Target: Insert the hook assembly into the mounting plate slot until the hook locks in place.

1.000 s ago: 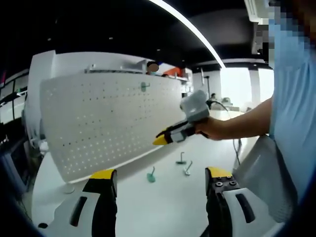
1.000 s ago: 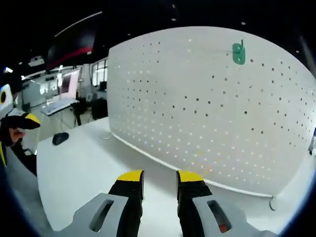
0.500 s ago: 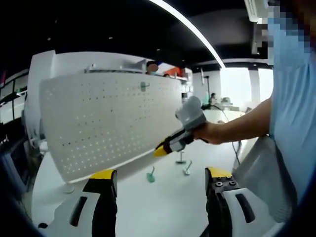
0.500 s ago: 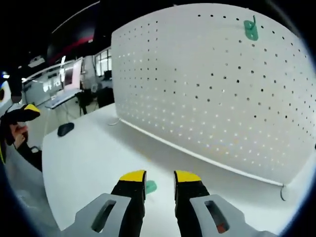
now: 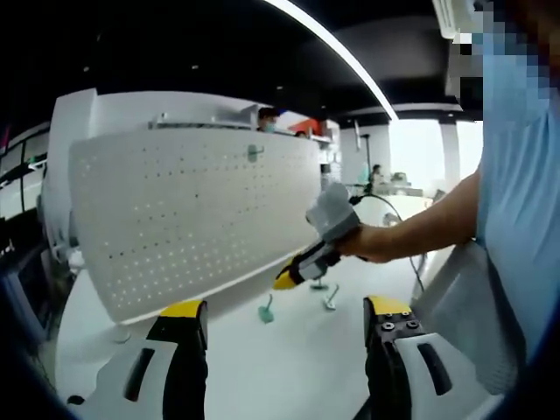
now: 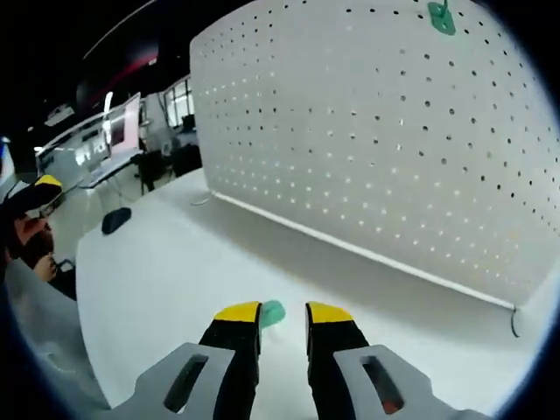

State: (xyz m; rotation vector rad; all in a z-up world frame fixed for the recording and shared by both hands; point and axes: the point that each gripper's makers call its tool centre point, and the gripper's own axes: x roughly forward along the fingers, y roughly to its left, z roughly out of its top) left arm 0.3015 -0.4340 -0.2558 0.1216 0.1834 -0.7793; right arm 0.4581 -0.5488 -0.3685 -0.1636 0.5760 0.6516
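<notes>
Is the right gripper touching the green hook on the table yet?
Apart. The left gripper view shows the right gripper in the air above the green hook, with white table showing between them.

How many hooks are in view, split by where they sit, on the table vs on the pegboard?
Hooks lying on the table: 3, a green one and two greyish ones
Hooks mounted on the pegboard: 1, green
Total: 4
</notes>
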